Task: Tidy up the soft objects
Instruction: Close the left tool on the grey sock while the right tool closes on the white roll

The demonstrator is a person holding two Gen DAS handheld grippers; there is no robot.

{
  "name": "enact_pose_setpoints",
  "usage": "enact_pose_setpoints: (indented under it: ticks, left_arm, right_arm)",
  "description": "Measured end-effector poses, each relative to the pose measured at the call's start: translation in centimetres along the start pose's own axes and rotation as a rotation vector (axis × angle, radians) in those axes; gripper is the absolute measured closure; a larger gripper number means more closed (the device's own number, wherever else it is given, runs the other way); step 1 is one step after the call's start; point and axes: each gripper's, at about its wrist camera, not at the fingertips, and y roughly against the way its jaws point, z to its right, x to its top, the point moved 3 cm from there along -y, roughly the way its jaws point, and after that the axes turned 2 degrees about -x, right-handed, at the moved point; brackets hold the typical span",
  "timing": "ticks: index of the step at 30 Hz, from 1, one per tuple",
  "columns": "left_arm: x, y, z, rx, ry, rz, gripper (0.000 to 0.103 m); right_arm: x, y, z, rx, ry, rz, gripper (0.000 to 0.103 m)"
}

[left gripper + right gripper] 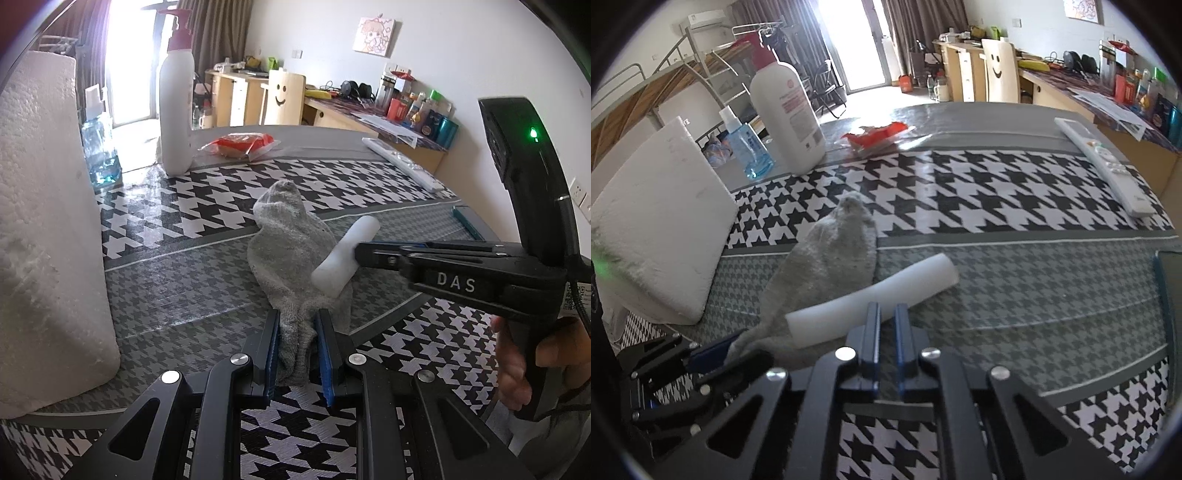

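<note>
Left gripper (297, 347): nearest in the left wrist view; its blue-padded fingers (325, 354) are narrowly set and pinch the near end of the grey sock (291, 251); the cloth bunches between the pads
Right gripper (886, 332): jaws drawn close together, only a thin gap showing; the fingertips meet the near side of the white foam tube (871, 299); whether they clamp any of it I cannot tell; in the left wrist view it comes in from the right, with a person's hand (532, 354) around its handle
Grey sock: lies stretched away from the left gripper toward the far side, toe end farthest; flat on the cloth apart from the pinched end
White foam tube: lies slantwise, one end resting on the right edge of the sock, the other pointing far right
Foam block (661, 229): large, white, just left of the sock, close beside it and crowding that side
Tablecloth (997, 192): houndstooth, black-and-white bands alternating with finer grey bands; covers the whole work surface
Far left of table: white pump bottle (786, 110) with a red top, upright; a small clear blue bottle (748, 147) just left of it
Far middle: red packet (875, 136) in clear wrap, lying flat
Far right: white remote control (1104, 162), lying along the edge
Room: wooden desks (1052, 88) with clutter on the right wall; a chair back with a smiley face (997, 70); bright doorway (857, 44) with curtains at the back
</note>
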Motion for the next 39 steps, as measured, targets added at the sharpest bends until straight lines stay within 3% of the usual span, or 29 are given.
enact_pose_setpoints:
  ticks: [6,11,13,18,37,39]
  left_arm:
    - [0.1,0.7,-0.6,0.010,0.020,0.018,0.083]
    - [0.2,1.3,-0.9,0.029,0.030,0.045,0.083]
    - [0.2,1.4,-0.9,0.034,0.024,0.051,0.084]
    - [0.2,1.6,-0.9,0.030,0.021,0.056,0.084]
    - [0.0,1.9,-0.6,0.020,0.015,0.064,0.084]
    - [0.0,1.9,-0.6,0.017,0.015,0.066,0.084]
  right_arm:
    - [0.0,0.7,0.6,-0.014,-0.020,0.013,0.096]
    - [0.3,0.4,-0.1,0.054,-0.073,-0.009,0.095]
    - [0.4,0.0,-0.4,0.071,-0.088,-0.026,0.090]
    - [0.5,-0.3,-1.4,0.117,-0.095,-0.038,0.067]
    - [0.7,-1.2,-1.3,0.098,-0.171,-0.082,0.061]
    - [0.8,-1.2,-1.5,0.096,-0.165,-0.082,0.056]
